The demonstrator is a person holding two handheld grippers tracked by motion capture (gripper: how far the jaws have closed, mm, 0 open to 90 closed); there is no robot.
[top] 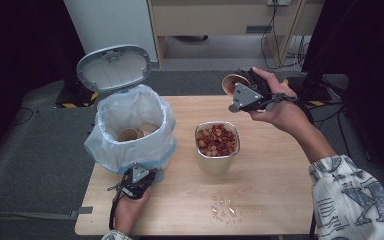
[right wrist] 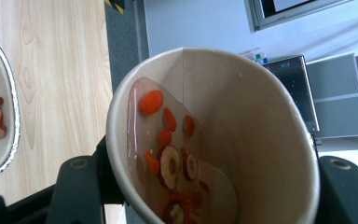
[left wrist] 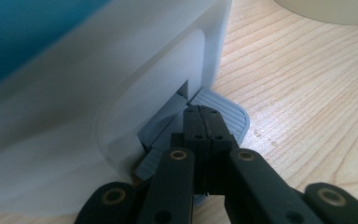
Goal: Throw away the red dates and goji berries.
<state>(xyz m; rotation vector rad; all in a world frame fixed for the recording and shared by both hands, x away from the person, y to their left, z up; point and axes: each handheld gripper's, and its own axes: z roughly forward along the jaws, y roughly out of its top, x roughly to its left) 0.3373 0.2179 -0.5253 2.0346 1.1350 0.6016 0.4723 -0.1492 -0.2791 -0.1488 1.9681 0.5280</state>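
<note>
Right gripper (top: 240, 86) pinching tilted paper cup (top: 231, 82); metal bowl (top: 217, 148) at 7 o'clock. Left gripper (left wrist: 204, 122) pressed together on bin pedal (left wrist: 223, 112).

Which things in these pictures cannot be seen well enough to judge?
- Paper cup, right gripper view: its base is cut off by the bottom edge.
- Bin interior, high view: the white liner hides most of it.
- Pedal, left gripper view: the shut left gripper covers part of it.

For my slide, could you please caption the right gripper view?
Right tongs hold a tilted paper cup of liquid and fruit slices.
</note>
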